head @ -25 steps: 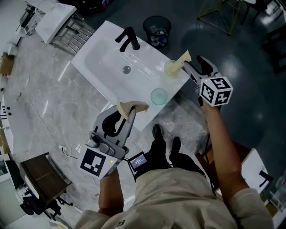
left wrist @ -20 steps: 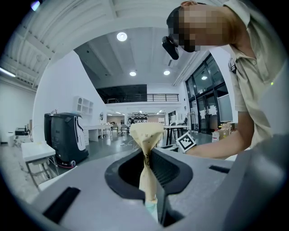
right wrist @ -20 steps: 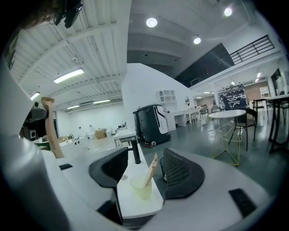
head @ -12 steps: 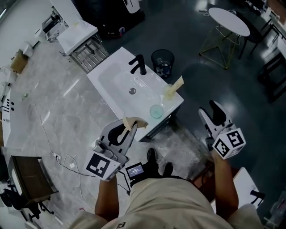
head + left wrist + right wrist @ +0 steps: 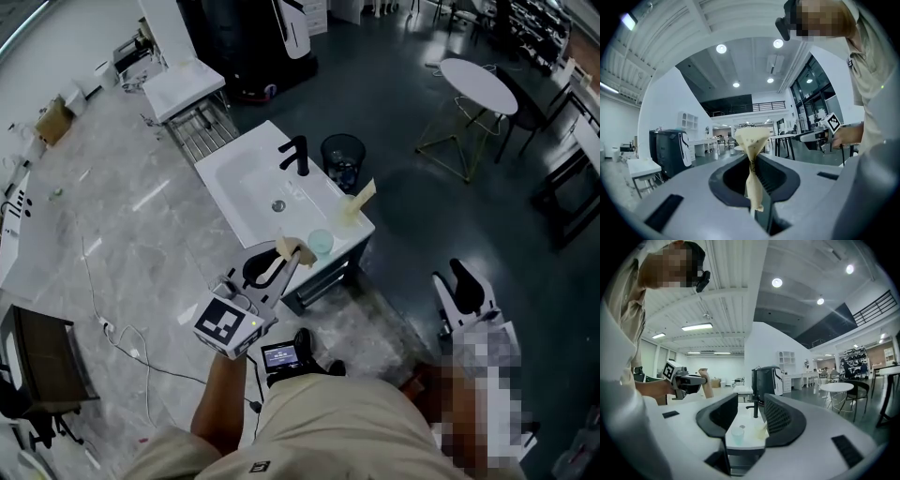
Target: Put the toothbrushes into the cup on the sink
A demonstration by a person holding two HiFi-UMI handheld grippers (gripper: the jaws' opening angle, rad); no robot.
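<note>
A white sink (image 5: 246, 183) with a black tap (image 5: 296, 155) stands below me. A clear greenish cup (image 5: 322, 242) sits at its near edge. Beside it a paper-wrapped toothbrush (image 5: 360, 199) stands tilted in what looks like a pale cup. My left gripper (image 5: 281, 259) is shut on a second wrapped toothbrush (image 5: 752, 164), short of the sink. My right gripper (image 5: 452, 277) hangs far right of the sink; its jaws have just been closing and nothing is between them. Past those jaws (image 5: 750, 404) the right gripper view shows the cup (image 5: 737, 434) and the sink (image 5: 746, 420).
A black waste bin (image 5: 342, 155) stands behind the sink. A round white table (image 5: 478, 82) is at the far right, a metal rack (image 5: 202, 129) at the far left. A white cable (image 5: 122, 337) lies on the marble floor.
Both grippers have drawn back from the sink and it now looks smaller and farther. The right gripper left the wrapped toothbrush at the sink's corner. The left keeps its hold.
</note>
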